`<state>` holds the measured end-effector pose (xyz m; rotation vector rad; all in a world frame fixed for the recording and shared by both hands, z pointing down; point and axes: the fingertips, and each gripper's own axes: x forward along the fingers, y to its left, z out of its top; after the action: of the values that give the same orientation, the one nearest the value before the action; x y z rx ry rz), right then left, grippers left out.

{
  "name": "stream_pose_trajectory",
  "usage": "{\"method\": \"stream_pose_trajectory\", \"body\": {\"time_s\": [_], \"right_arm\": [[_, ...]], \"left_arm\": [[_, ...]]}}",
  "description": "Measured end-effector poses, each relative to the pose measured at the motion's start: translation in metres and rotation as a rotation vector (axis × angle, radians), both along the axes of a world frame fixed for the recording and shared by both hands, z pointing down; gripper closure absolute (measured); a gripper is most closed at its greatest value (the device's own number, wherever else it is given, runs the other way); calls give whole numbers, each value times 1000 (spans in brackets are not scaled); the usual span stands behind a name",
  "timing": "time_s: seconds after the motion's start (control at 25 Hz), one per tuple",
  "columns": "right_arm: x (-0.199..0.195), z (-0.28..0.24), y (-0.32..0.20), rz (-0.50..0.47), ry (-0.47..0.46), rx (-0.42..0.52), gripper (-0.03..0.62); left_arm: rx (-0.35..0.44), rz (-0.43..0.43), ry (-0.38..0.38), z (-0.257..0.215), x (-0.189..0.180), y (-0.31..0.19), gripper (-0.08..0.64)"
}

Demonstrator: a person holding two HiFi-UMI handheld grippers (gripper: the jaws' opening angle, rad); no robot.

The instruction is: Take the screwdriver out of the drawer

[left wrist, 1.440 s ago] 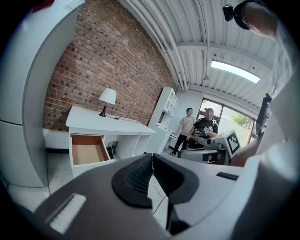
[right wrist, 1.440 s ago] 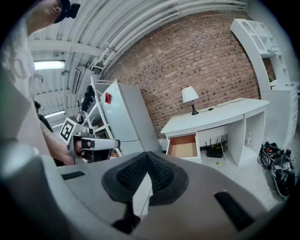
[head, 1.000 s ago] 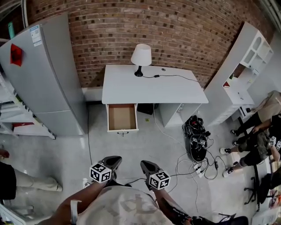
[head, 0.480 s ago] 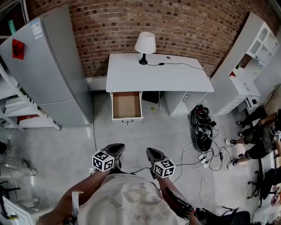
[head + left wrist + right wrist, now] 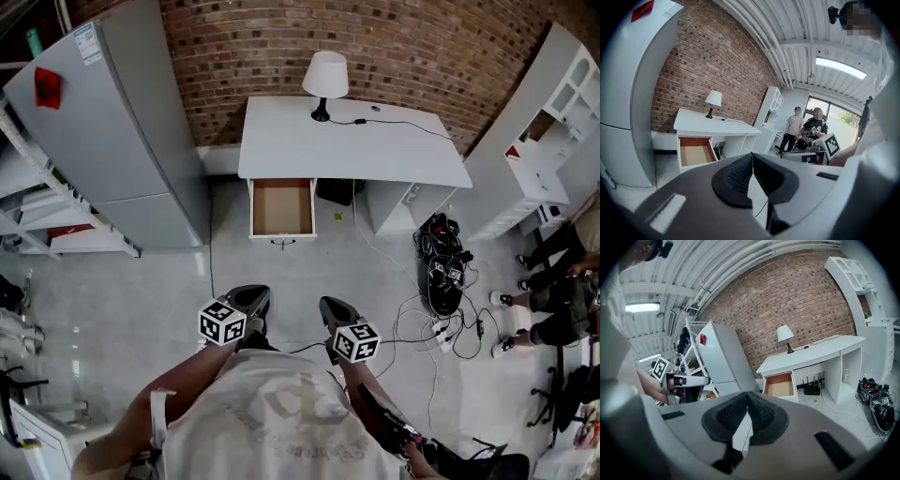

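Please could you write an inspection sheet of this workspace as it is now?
Surface: white desk against brick wall.
Job's things: open wood-lined drawer under desk; screwdriver not seen.
Clutter: white-shaded table lamp on desk.
Grippers: left gripper and right gripper shut, empty, well short of drawer.
Cables: black tangled cables on grey floor, right of desk.
Surroundings: grey refrigerator, white shelf unit, people at right.

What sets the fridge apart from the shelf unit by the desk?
The fridge is grey; the shelf unit is white. The fridge has a closed front with a red sticker; the shelf unit has open compartments. In the head view the fridge stands left of the desk, the shelf unit right of it. Both are tall and flank the desk.
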<state>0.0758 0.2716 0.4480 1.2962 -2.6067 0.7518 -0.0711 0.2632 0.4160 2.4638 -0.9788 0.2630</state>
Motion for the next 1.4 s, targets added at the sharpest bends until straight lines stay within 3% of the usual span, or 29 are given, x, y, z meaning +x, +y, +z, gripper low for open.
{"method": "stream_pose_trajectory", "body": {"time_s": [0.52,0.92,1.4], "right_arm": [[6,12,-41,20,43,-56,584],[5,16,-114,46,56,-78,584],[-4,10,-207,115,74,-98,584]], "left_arm": [[-58,18,46,21,8,-50,549],[-87,27,48,33,0,-123,549],[-113,111,49,36,-6,-220,549]]}}
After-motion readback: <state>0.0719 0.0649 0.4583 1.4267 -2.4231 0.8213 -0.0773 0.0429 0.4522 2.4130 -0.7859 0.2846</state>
